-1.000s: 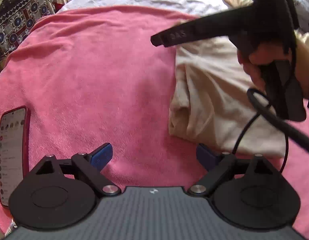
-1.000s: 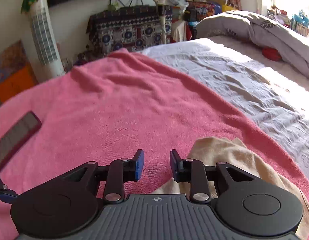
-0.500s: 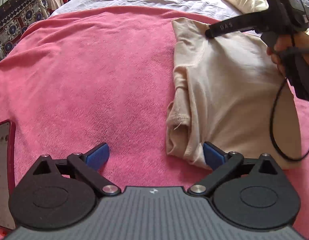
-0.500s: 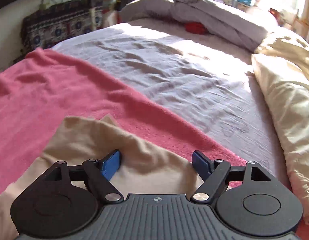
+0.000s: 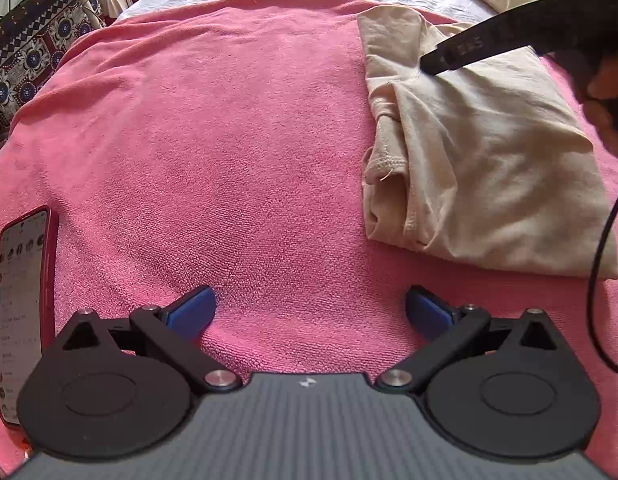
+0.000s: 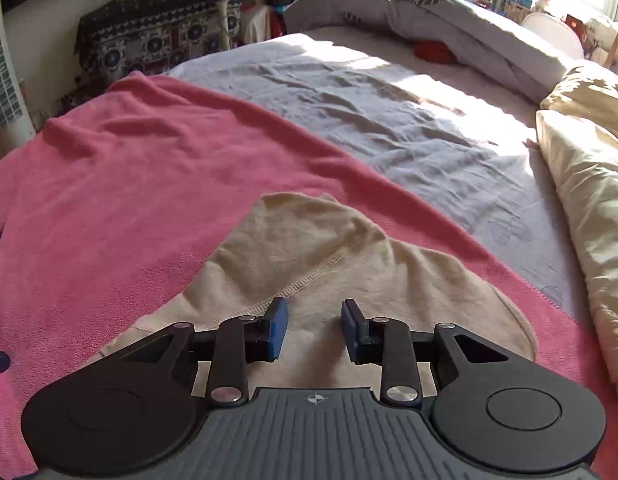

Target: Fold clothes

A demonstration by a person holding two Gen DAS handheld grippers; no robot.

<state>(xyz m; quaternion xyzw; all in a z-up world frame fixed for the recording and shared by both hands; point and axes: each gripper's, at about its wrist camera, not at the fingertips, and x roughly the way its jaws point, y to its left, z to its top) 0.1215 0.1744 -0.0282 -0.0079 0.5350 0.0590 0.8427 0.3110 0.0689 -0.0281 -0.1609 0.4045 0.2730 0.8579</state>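
Observation:
A beige garment, loosely folded with a hemmed edge on its left, lies on the right part of a pink towel. My left gripper hangs wide open over bare towel, just short of the garment's near left corner, with nothing between its blue pads. My right gripper sits low over the garment beside a stitched seam. Its jaws are closing, with a gap still between the pads and cloth lying in that gap. In the left wrist view its dark finger touches the garment's far part.
A red-cased phone with its screen lit lies on the towel at the near left. A black cable hangs below the person's hand. A grey sheet, a cream pillow and room clutter lie beyond.
The right gripper swung right from bare towel onto the garment, opened wide, then narrowed its jaws. The left gripper's right pad, at the garment's corner half a second ago, now stands clear of it.

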